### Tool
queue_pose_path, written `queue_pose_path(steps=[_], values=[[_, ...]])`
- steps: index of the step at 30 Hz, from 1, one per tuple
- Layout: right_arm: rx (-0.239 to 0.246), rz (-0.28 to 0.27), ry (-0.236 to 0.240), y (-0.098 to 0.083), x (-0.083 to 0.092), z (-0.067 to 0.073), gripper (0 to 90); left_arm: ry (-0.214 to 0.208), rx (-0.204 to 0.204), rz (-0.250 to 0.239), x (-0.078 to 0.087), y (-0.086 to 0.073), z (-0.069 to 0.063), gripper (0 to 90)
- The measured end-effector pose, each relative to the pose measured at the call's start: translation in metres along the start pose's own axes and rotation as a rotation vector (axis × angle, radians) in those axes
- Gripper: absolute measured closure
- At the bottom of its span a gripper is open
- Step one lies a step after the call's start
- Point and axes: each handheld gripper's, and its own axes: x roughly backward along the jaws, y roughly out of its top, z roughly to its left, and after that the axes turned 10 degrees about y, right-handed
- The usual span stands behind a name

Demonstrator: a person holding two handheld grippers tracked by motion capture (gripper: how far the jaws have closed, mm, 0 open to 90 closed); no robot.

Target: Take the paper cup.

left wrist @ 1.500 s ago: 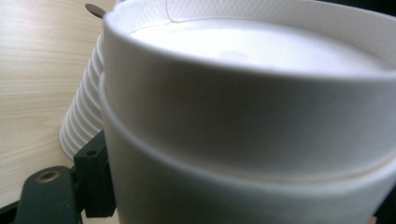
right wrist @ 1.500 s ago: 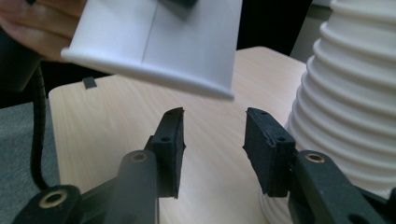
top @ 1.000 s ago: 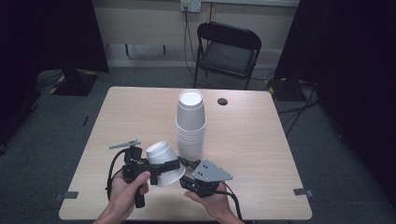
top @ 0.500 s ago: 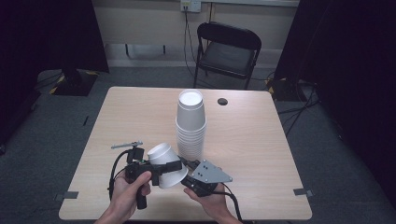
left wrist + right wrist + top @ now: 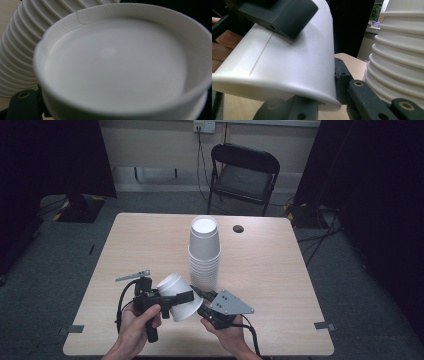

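A tall stack of upturned white paper cups [image 5: 204,251] stands mid-table, and also shows in the left gripper view [image 5: 17,47] and the right gripper view [image 5: 402,50]. A single white cup [image 5: 169,285] hangs tilted above the table's near edge, with my left gripper [image 5: 176,299] shut across it. Its base faces the left gripper view [image 5: 112,65], with one finger [image 5: 23,105] at the bottom left. My right gripper [image 5: 199,304] is open just right of the cup. In the right gripper view the cup's rim [image 5: 287,85] lies between the spread jaws of my right gripper [image 5: 329,97].
The wooden table [image 5: 300,285] has a small dark disc [image 5: 238,228] near its far edge. A black folding chair [image 5: 245,170] stands beyond the table. The person's hands come in at the near edge, close to the cup stack.
The left gripper has carried the single cup a little down and to the right, closer to the right gripper. The right gripper has barely moved.
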Motion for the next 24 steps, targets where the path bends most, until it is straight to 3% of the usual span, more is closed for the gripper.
queue_pose_path(steps=[13,15,19,24], values=[[-0.014,0.029,0.018,0.006,0.006,0.001,84.3,0.001,-0.049,-0.052,0.006,0.005,-0.002,14.2],[-0.010,0.034,0.022,0.007,0.007,0.001,84.5,0.016,-0.035,-0.084,0.009,0.007,-0.001,15.3],[-0.020,0.063,0.042,0.006,0.007,0.000,84.6,0.038,-0.051,-0.112,0.014,0.013,0.001,16.3],[-0.049,0.093,0.069,0.007,0.011,-0.002,84.5,0.092,-0.111,-0.133,0.020,0.015,0.003,16.1]])
